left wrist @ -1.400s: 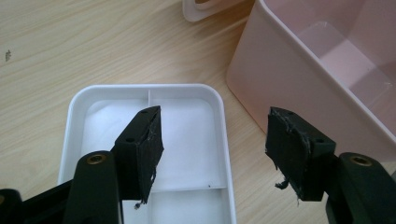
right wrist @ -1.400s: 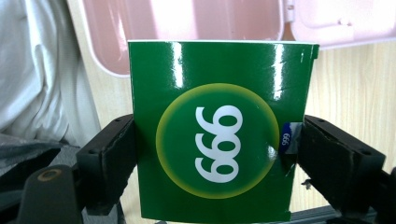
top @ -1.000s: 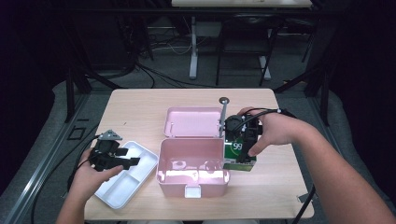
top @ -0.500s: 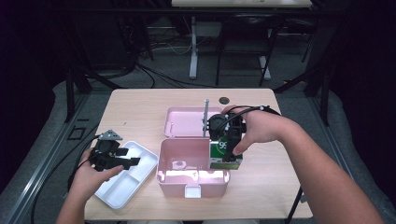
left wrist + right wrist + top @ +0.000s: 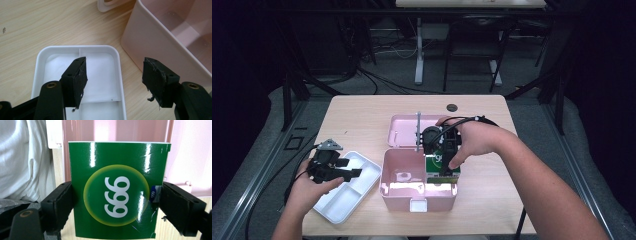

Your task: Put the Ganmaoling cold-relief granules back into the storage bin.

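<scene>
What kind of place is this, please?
Probably a lab or workshop for recording. A small wooden table stands on grey floor, with loose cables and metal stands behind it in a dark room.

The wooden desk [image 5: 362,115] is serving as the reference surface. A white divided tray [image 5: 343,200] is lying at the desk's front-left corner, turned at an angle to the desk's edges, with its compartments showing bare. A pink lid [image 5: 404,130] is lying flat near the desk's centre. A small dark round object [image 5: 452,107] is sitting close to the desk's far edge, well apart from the tray. Beyond the desk's far edge, black cables [image 5: 382,80] are running across the grey floor [image 5: 272,130], and a pale metal stand [image 5: 419,50] is standing upright.
</scene>
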